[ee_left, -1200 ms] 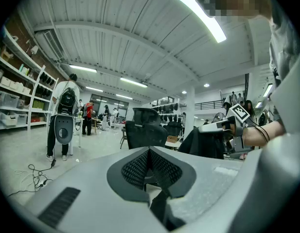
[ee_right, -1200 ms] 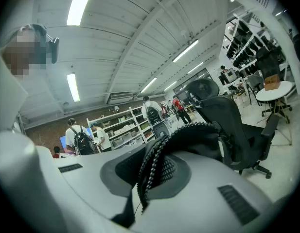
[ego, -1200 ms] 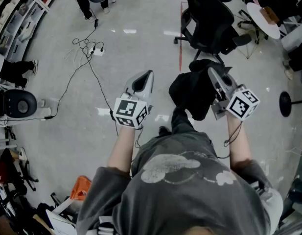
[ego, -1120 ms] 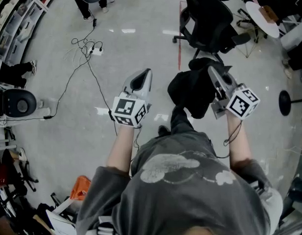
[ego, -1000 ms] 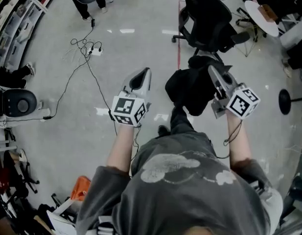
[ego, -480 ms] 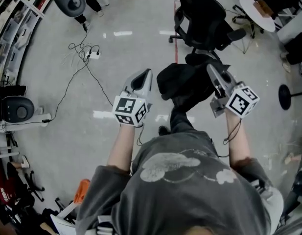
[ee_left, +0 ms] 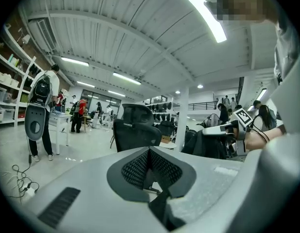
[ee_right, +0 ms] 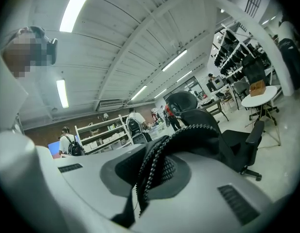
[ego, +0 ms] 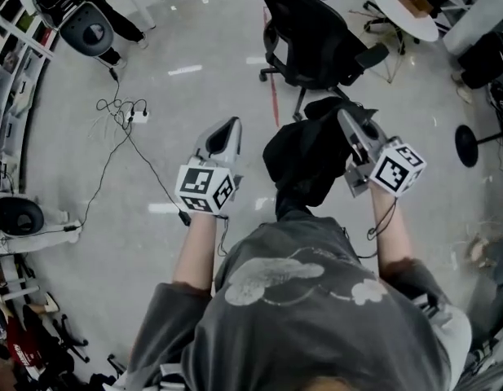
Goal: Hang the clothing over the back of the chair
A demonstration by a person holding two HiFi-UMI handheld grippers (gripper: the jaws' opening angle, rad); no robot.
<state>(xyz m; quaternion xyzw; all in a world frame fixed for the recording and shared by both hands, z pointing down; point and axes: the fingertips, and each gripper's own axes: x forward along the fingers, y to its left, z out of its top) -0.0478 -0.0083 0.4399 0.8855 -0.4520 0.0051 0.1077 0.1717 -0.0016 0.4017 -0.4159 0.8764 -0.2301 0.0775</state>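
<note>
Head view: right gripper [ego: 346, 119] clamps dark clothing [ego: 304, 160].

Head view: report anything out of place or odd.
A tangled cable with a power strip sprawls loose across the floor at left, a likely trip hazard. The dark clothing hangs bunched from the right tool alone, not yet on the chair.
</note>
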